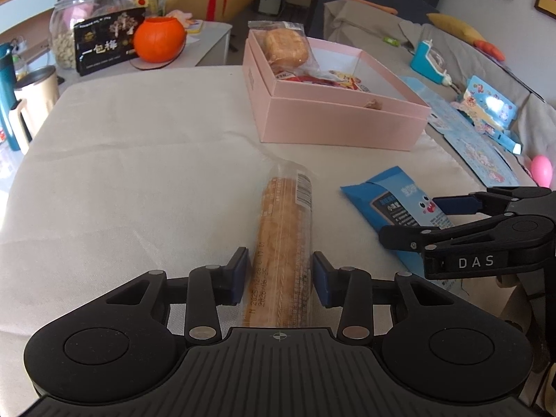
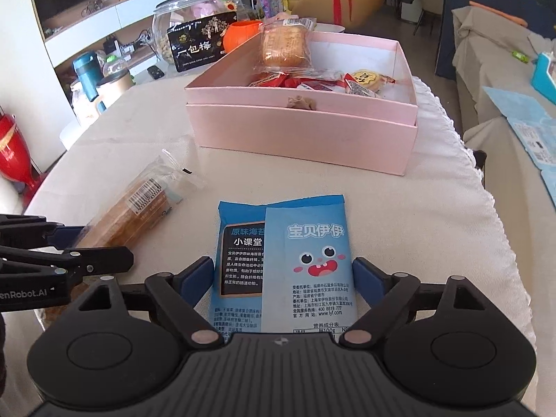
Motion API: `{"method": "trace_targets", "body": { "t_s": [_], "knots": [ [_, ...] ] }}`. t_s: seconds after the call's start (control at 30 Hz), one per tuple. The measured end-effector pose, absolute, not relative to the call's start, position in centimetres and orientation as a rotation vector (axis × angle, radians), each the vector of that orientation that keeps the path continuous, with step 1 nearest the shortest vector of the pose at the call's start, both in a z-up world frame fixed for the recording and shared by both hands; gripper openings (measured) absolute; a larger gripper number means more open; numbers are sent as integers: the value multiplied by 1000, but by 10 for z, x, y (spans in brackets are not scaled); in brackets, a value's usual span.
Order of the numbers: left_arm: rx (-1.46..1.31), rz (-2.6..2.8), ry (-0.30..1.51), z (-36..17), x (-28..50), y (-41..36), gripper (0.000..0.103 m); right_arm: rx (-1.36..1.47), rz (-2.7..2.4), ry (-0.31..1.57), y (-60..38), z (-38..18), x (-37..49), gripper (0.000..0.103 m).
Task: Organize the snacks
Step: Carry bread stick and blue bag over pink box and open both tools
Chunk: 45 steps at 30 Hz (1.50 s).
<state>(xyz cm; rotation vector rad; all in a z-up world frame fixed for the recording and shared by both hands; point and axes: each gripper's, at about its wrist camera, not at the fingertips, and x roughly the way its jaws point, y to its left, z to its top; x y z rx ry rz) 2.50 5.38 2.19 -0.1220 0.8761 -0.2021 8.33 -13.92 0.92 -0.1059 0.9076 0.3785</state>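
Observation:
A long bread stick in clear wrap (image 1: pixel 283 243) lies on the cloth-covered table, also in the right wrist view (image 2: pixel 132 213). My left gripper (image 1: pixel 280 276) is open, its pads on either side of the bread's near end, a small gap each side. A blue seaweed snack packet (image 2: pixel 288 260) lies to the right of the bread, seen too in the left wrist view (image 1: pixel 399 208). My right gripper (image 2: pixel 283 278) is open around the packet's near half. A pink box (image 2: pixel 302 132) behind holds a wrapped bun (image 2: pixel 283 47) and several small snacks.
A glass jar (image 2: pixel 173 21), a black packet (image 2: pixel 198 45) and an orange pumpkin-shaped pot (image 1: pixel 159 39) stand at the far left. A sofa with toys and blue paper (image 1: pixel 465 132) runs along the right. The table's right edge (image 2: pixel 486 208) is close.

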Motion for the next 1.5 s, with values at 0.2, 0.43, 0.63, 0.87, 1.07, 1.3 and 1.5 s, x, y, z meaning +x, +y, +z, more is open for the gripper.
{"method": "trace_targets", "body": {
  "t_s": [0.2, 0.43, 0.63, 0.87, 1.07, 1.3, 1.5],
  "knots": [
    [-90, -200, 868, 21, 23, 51, 43, -50, 395, 809, -156, 36, 73, 81],
    [-93, -188, 886, 22, 27, 50, 43, -9, 319, 756, -192, 57, 68, 81],
    [-170, -191, 883, 29, 26, 59, 34, 22, 264, 761, -210, 54, 66, 81],
    [-223, -342, 648, 110, 28, 60, 33, 69, 237, 733, -224, 55, 61, 81],
    [-88, -363, 350, 220, 67, 38, 33, 78, 217, 707, -231, 63, 58, 81],
    [-166, -363, 575, 188, 195, 22, 34, 71, 191, 666, -233, 80, 56, 82],
    [-242, -390, 662, 127, 179, 31, 34, 38, 180, 644, -237, 88, 51, 82]
  ]
}}
